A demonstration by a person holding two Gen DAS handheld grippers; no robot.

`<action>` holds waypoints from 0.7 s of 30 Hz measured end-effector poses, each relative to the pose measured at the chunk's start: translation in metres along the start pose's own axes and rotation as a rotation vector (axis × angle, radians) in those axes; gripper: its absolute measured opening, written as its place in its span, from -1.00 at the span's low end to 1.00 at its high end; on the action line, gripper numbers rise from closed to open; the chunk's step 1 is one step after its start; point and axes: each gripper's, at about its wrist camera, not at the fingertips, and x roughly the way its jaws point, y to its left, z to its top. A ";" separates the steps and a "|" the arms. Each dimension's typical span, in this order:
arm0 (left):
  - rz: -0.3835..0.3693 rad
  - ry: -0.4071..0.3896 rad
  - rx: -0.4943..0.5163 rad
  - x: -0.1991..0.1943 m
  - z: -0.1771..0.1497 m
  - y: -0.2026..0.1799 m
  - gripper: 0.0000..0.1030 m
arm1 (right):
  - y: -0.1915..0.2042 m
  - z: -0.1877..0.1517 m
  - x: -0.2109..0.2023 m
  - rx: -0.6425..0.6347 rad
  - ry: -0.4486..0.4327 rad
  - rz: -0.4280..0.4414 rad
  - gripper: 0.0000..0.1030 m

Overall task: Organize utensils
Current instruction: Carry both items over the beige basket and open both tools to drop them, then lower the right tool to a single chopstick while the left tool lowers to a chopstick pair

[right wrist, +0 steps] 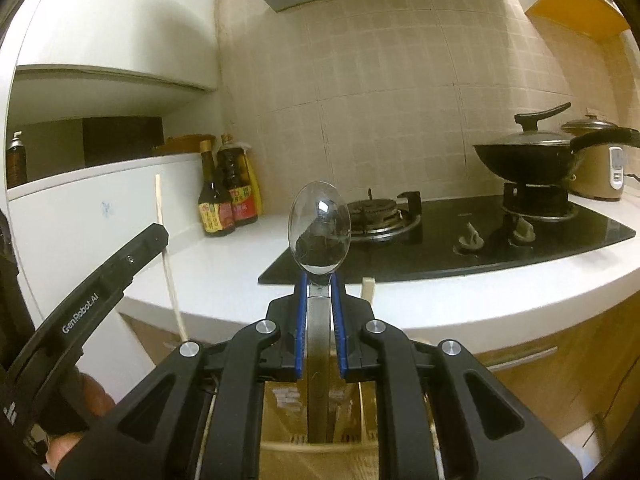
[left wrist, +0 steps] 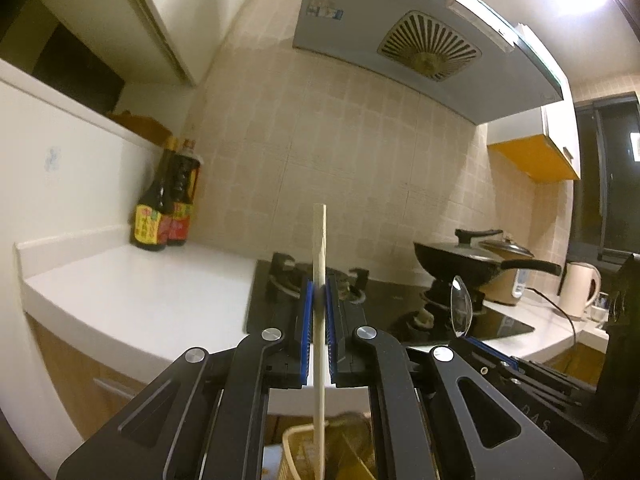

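My left gripper is shut on a pale wooden chopstick that stands upright between the blue pads, its lower end reaching down to a yellowish basket. My right gripper is shut on the handle of a metal spoon, bowl up and facing me. The spoon also shows in the left wrist view, to the right. The left gripper's finger and the chopstick show at the left of the right wrist view. A holder rim lies below the right gripper.
A white counter holds sauce bottles at the back left. A black gas hob carries a lidded black wok. A rice cooker and a white kettle stand at the right. A range hood hangs above.
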 end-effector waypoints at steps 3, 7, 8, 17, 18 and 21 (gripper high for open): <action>-0.043 0.047 0.000 -0.008 0.000 0.000 -0.26 | -0.005 -0.001 -0.012 0.011 0.040 0.015 -0.76; -0.067 0.084 -0.031 -0.034 0.001 0.006 0.10 | -0.011 -0.005 -0.037 0.025 0.088 0.031 -0.64; -0.079 0.111 -0.047 -0.038 0.001 0.008 0.10 | -0.011 -0.005 -0.043 0.024 0.096 0.033 -0.53; -0.082 0.335 -0.144 -0.080 0.001 0.022 0.10 | -0.012 -0.015 -0.107 0.017 0.208 0.002 0.09; -0.077 0.360 -0.151 -0.083 0.000 0.023 0.10 | -0.013 -0.016 -0.111 0.016 0.238 -0.010 0.09; -0.095 0.436 -0.175 -0.091 -0.002 0.022 0.11 | -0.016 -0.021 -0.118 0.033 0.337 -0.017 0.08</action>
